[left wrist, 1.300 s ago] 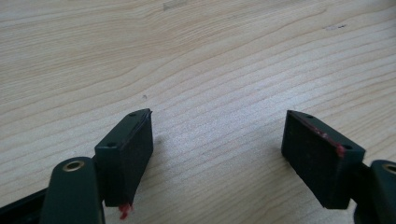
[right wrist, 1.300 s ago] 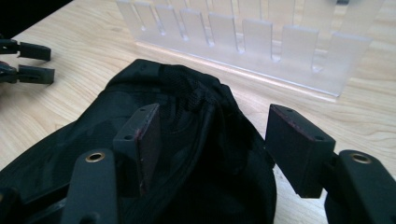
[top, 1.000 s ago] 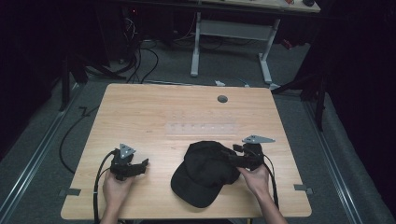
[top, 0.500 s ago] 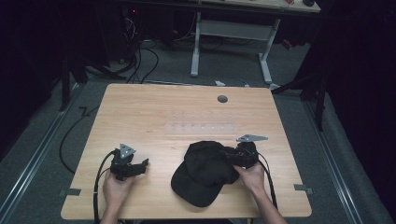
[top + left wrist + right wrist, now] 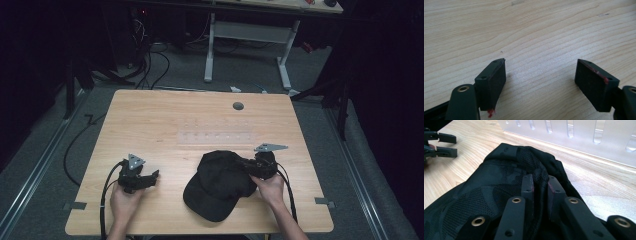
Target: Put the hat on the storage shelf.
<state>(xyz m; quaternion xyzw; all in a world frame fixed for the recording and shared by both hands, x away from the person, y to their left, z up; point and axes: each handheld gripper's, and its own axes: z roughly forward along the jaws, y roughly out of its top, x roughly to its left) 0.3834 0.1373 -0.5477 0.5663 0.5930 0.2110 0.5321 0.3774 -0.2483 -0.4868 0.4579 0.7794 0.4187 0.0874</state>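
Your right gripper (image 5: 540,186) has just been closing and now pinches a fold of the black cap (image 5: 220,182); a second ago its jaws stood wide at the cap's right edge. The cap lies at lower centre of the high view, brim toward the near edge of the table (image 5: 200,115). Your left gripper (image 5: 541,82), lower left, is unchanged: jaws wide, nothing between them, over bare wood.

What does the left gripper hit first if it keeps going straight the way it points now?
Probably the black cap. In the high view the left gripper, fingers open with nothing between them, lies low over the table and points across it toward the cap; bare wood lies between. Depth is unclear; it may scrape the tabletop first.
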